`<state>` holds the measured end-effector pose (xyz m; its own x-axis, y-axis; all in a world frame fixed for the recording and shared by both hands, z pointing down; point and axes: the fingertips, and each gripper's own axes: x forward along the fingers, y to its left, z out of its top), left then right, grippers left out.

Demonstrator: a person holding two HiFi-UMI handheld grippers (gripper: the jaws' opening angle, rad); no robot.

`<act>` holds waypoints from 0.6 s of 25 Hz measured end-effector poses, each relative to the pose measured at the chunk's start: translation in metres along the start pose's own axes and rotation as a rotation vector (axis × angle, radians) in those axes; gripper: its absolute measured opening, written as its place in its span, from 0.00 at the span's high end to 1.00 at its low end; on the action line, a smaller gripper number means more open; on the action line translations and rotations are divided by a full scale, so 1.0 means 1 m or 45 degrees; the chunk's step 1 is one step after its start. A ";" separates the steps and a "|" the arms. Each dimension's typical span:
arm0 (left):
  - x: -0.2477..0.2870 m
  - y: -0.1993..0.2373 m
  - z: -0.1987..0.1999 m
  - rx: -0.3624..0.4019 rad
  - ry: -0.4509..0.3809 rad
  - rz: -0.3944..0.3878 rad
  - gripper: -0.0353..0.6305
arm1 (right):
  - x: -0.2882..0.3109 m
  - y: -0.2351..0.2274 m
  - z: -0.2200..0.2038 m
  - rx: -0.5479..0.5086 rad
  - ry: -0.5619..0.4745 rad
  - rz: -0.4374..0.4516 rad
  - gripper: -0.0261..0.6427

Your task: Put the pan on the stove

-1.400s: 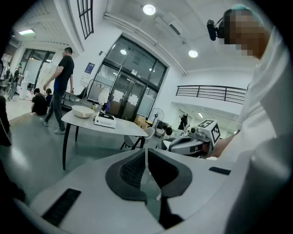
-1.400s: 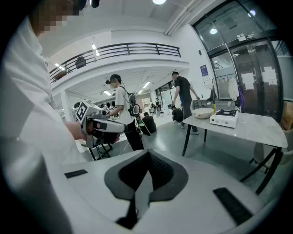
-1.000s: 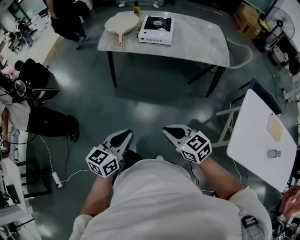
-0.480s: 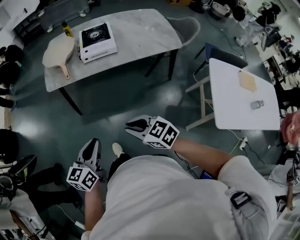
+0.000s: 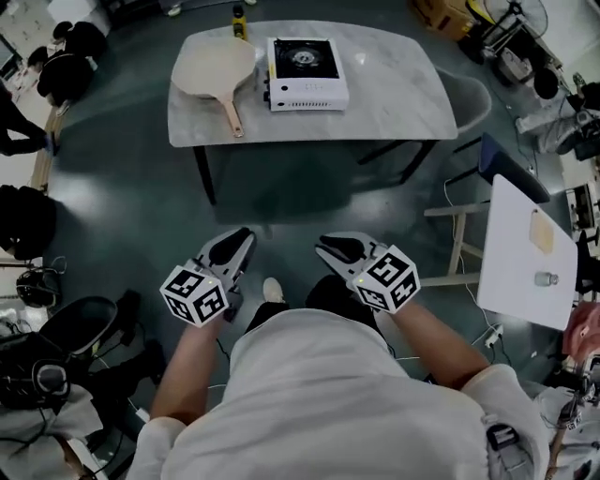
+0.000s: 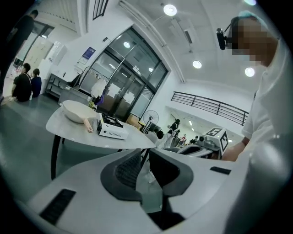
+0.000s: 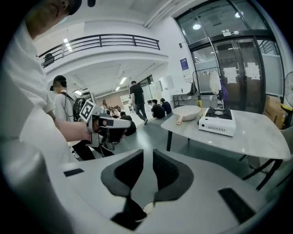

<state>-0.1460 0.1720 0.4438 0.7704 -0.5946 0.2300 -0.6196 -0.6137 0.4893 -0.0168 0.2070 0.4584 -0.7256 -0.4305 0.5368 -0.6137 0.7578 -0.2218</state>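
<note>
Where the person stands: on the grey floor, well apart from the marble table (image 5: 398, 94) and facing it, both forearms stretched forward.
Pan (image 5: 214, 67): pale and round with a wooden handle. It sits on the left part of the table, just beside the stove's left side, with the handle pointing toward the near edge. Neither tool touches it, and it is not yet on the stove.
Stove (image 5: 305, 64): a white single-burner box with a black top, standing toward the far edge of the table, right of the pan.
Left gripper (image 5: 244, 236): held over the floor and aimed at the table. Its jaws are a narrow slit apart and opening, with only floor showing between the pads.
Right gripper (image 5: 325, 246): level with the left one and near it. Its jaws are also narrowly parted and hold nothing.
Marker cubes (image 5: 194, 295): one on each tool, at the end toward the person.
Bottle (image 5: 238, 19): small and yellow, at the table's far edge behind the pan.
Side table (image 5: 506, 272): white, to the right, carrying a tan flat piece (image 5: 541, 232) and a small jar (image 5: 544, 278).
</note>
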 end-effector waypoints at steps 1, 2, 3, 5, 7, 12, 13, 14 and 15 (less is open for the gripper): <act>0.001 0.007 0.003 -0.030 -0.008 0.003 0.87 | 0.003 -0.002 0.002 0.003 0.011 0.001 0.85; 0.003 0.015 0.005 -0.059 -0.015 0.005 0.85 | 0.006 -0.006 0.005 0.009 0.017 0.000 0.85; 0.006 0.024 0.008 -0.085 -0.022 0.006 0.85 | 0.010 -0.012 0.007 0.016 0.020 -0.001 0.85; 0.016 0.039 0.012 -0.116 -0.032 0.015 0.84 | 0.017 -0.025 0.010 0.018 0.027 0.010 0.85; 0.028 0.050 0.015 -0.138 -0.038 0.029 0.81 | 0.021 -0.039 0.009 0.007 0.032 0.036 0.85; 0.067 0.103 0.040 -0.256 -0.065 0.078 0.75 | 0.041 -0.097 0.037 -0.001 -0.007 0.071 0.84; 0.075 0.120 0.048 -0.277 -0.070 0.093 0.74 | 0.049 -0.112 0.046 0.000 -0.003 0.081 0.84; 0.084 0.136 0.055 -0.301 -0.077 0.108 0.73 | 0.055 -0.126 0.053 -0.006 0.005 0.093 0.84; 0.094 0.153 0.062 -0.330 -0.088 0.121 0.71 | 0.061 -0.140 0.061 -0.018 0.012 0.102 0.84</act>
<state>-0.1782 -0.0099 0.4881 0.6932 -0.6827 0.2312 -0.6226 -0.4055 0.6693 0.0060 0.0448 0.4729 -0.7695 -0.3635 0.5251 -0.5490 0.7966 -0.2531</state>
